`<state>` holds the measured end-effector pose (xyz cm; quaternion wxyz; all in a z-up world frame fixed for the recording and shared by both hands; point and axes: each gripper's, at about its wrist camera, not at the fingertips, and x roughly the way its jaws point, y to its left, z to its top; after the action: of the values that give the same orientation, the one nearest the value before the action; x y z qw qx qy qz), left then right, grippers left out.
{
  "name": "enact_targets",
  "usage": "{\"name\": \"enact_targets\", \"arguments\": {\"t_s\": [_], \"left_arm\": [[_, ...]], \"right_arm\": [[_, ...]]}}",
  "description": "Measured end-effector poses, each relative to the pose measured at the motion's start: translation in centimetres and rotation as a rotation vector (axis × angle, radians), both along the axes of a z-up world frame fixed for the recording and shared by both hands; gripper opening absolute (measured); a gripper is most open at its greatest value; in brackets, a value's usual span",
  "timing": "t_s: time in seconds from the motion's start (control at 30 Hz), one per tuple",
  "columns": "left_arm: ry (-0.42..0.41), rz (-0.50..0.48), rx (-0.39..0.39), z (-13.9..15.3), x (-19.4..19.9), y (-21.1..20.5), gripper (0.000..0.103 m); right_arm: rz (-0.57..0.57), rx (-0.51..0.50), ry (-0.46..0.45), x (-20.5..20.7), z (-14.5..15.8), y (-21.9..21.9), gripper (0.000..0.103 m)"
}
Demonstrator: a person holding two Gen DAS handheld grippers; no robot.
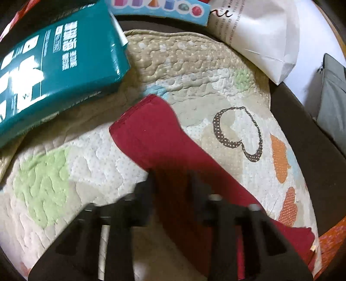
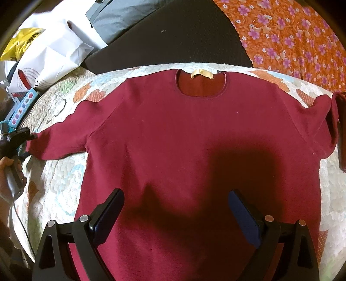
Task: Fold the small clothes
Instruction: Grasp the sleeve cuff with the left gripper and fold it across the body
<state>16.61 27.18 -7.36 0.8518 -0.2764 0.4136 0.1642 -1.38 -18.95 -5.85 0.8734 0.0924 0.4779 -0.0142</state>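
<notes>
My right hand-held gripper [image 2: 176, 213] hangs over the lower middle of the dark red top [image 2: 194, 140], its jaws spread wide and nothing between them; its shadow falls on the cloth just ahead of the fingers [image 2: 110, 207].

The top lies flat and face up on a quilted mat [image 2: 58, 194] printed with pale green, orange and blue patches. Its round neckline points toward the far edge of the mat, and a tan label [image 2: 201, 74] shows inside the collar. One sleeve stretches out toward the mat's left edge, and the other reaches the right edge, where its cuff bunches up.

My left hand-held gripper [image 1: 173, 179] sits at the end of the left sleeve [image 1: 155, 134]. Its view is blurred, but the dark fingers [image 1: 149, 183] stand close together with the red cloth of the sleeve running between them, so I read them as pinched on it. In the right wrist view that gripper [image 2: 28, 135] meets the cuff at the mat's left edge, with my hand [image 2: 9, 170] on its handle.

Beyond the mat's far left corner lie a teal box [image 1: 60, 71], a light blue box with coloured shapes [image 1: 160, 8] and a white paper bag [image 1: 263, 36]. An orange flowered cloth [image 2: 292, 39] lies past the far right corner, beside a dark surface [image 2: 173, 36].
</notes>
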Motion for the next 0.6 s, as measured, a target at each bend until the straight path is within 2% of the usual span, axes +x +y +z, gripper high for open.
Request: {"name": "enact_targets", "arguments": {"t_s": [0.03, 0.1, 0.2, 0.3, 0.43, 0.5, 0.6], "left_arm": [[-0.009, -0.023, -0.042, 0.1, 0.1, -0.1, 0.008], [-0.044, -0.049, -0.096, 1.5, -0.5, -1.0, 0.008], [-0.133, -0.19, -0.135, 5.2, -1.1, -5.3, 0.008], [-0.209, -0.374, -0.188, 9.0, -2.2, -12.2, 0.008], [-0.236, -0.576, -0.233, 11.7, -3.6, -21.4, 0.008], [-0.242, -0.694, -0.234, 12.5, -4.6, -27.5, 0.008], [-0.231, -0.802, -0.207, 11.9, -5.6, -34.1, 0.008]], "right_arm": [[-0.002, 0.002, 0.001, 0.0, -0.1, 0.0, 0.096], [0.0, 0.009, 0.004, 0.1, -0.1, -0.1, 0.096], [-0.005, 0.016, -0.001, 0.0, 0.1, -0.5, 0.096], [-0.019, 0.017, -0.02, -0.3, 1.0, -1.6, 0.096], [-0.082, 0.025, -0.055, -1.0, 2.5, -4.5, 0.096], [-0.116, 0.026, -0.069, -1.4, 3.2, -6.2, 0.096], [-0.151, 0.008, -0.08, -1.9, 3.9, -8.2, 0.096]]}}
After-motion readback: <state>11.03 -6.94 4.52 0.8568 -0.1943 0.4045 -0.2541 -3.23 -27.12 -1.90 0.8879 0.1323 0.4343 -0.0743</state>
